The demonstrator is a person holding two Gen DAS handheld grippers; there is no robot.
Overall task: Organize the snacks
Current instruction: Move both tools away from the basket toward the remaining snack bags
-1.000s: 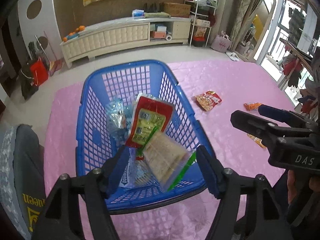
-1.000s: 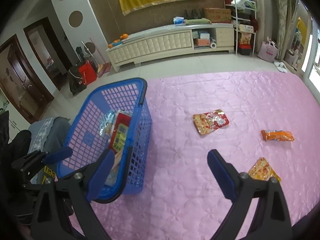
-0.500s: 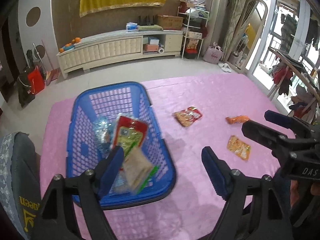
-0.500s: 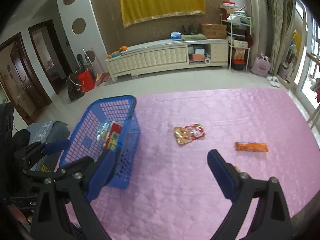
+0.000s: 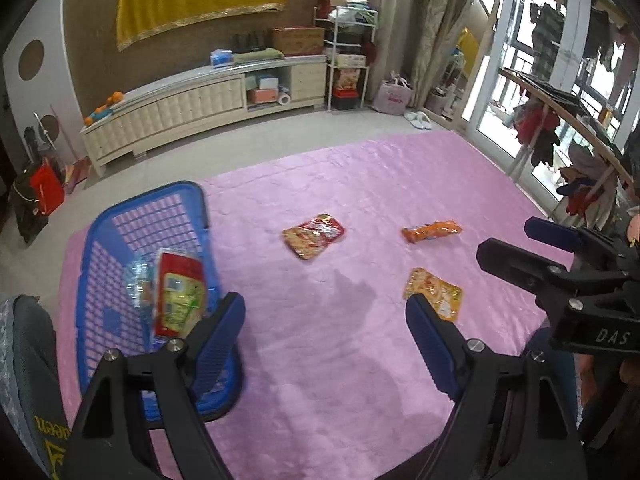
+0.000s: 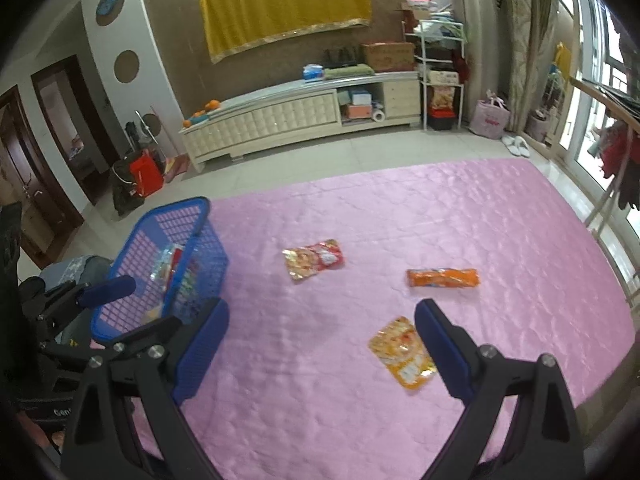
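Observation:
A blue plastic basket (image 5: 100,240) (image 6: 200,248) stands at the left of the pink cloth and holds several snack packets, a red and yellow one (image 5: 178,292) on top. Three packets lie on the cloth: a red one (image 5: 314,235) (image 6: 314,259), an orange tube-shaped one (image 5: 431,231) (image 6: 442,278) and an orange-yellow one (image 5: 434,293) (image 6: 402,354). My left gripper (image 5: 326,344) is open and empty, above the cloth right of the basket. My right gripper (image 6: 320,348) is open and empty, its right finger beside the orange-yellow packet. It also shows in the left wrist view (image 5: 560,264).
The pink quilted cloth (image 6: 400,216) covers the whole work surface; its edges drop off at the front and right. Behind it are a tiled floor, a long white cabinet (image 6: 280,120), a shelf rack and a clothes rail by the window at right.
My left gripper has drawn back and swung right, away from the basket. My right gripper has risen and pulled back, so more cloth and all three loose packets show.

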